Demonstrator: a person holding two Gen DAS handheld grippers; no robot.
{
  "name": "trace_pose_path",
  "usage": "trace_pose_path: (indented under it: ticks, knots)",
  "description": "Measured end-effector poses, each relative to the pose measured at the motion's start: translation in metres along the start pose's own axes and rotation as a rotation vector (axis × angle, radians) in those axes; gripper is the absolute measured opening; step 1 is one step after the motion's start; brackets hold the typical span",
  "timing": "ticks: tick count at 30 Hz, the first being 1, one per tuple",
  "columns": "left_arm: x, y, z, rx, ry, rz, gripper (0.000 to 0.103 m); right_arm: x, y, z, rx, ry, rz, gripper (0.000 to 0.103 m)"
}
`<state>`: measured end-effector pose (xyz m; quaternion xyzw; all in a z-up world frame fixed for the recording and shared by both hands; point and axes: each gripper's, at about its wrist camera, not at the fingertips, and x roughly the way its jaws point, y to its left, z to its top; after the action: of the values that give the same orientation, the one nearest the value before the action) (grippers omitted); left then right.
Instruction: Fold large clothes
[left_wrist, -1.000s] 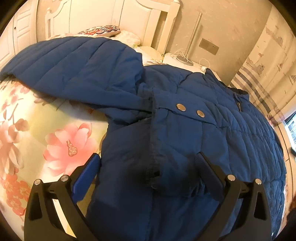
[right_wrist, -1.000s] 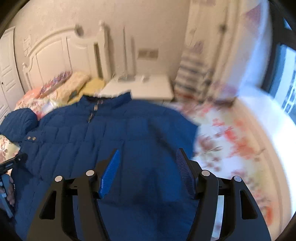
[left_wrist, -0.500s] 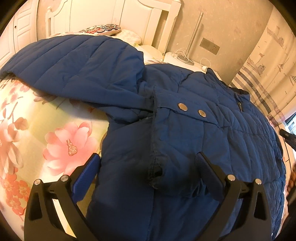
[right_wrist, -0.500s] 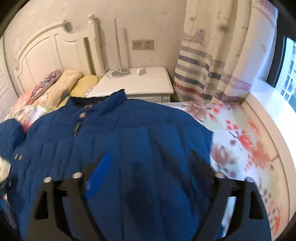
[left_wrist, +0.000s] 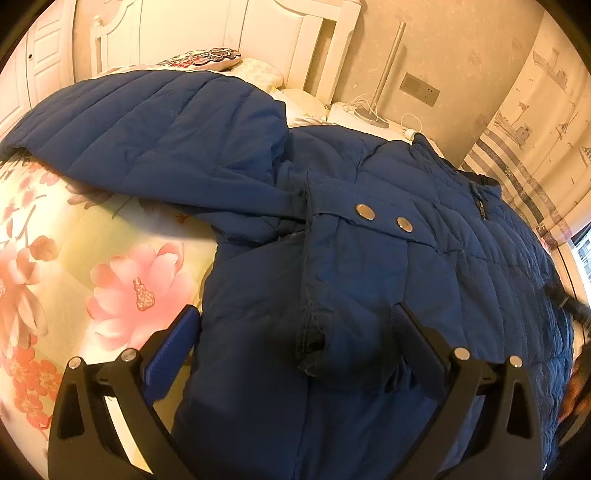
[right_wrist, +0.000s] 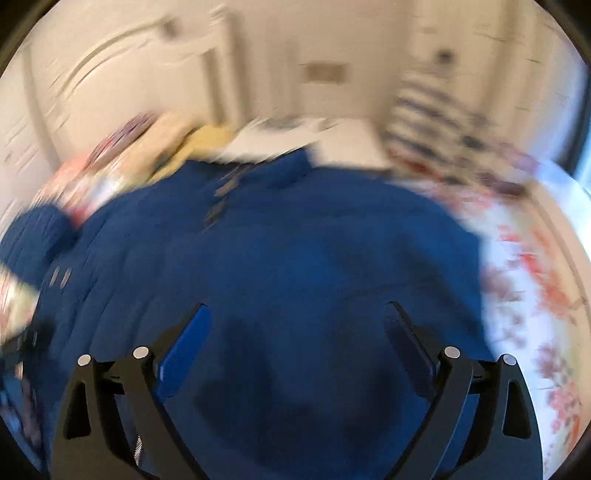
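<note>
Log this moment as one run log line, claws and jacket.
left claw: open, over pocket edge | right claw: open, view blurred | blue jacket: flat on floral bedspread, sleeve out

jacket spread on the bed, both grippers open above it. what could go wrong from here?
1. The left gripper straddles the bulky cuff; thick quilting might slip from the fingers.
2. The right wrist view is motion-blurred, so the right gripper may land off target on the blue quilted jacket.
3. The sleeve lies outstretched and could drag on the floral bedsheet.
</note>
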<state>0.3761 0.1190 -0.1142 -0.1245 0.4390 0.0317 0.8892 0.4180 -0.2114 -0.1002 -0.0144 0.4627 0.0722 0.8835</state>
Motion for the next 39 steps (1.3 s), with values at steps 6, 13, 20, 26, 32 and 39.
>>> trace_pose_path:
  ticks: [6,13,20,26,32,39]
  knots:
    - [0.000,0.001,0.000,-0.004,-0.002,-0.007,0.101,-0.023,0.012,-0.013,0.035,-0.015,-0.057,0.095]
    - [-0.003,0.003,0.000,-0.014,-0.013,-0.013,0.101,-0.019,0.026,-0.058,-0.055,-0.014,-0.076,0.098]
    - [-0.067,-0.035,0.011,0.121,-0.239,0.037,0.098,-0.023,0.031,-0.065,-0.062,-0.033,-0.091,0.098]
    - [-0.006,-0.089,0.011,0.351,-0.004,0.079,0.098,-0.023,0.030,-0.067,-0.053,-0.033,-0.077,0.098]
    - [-0.029,-0.051,0.004,0.260,-0.108,-0.010,0.098,-0.023,0.029,-0.067,-0.045,-0.031,-0.065,0.098]
    - [-0.073,0.141,0.054,-0.411,-0.238,-0.021,0.094,-0.023,0.030,-0.066,-0.048,-0.031,-0.070,0.098]
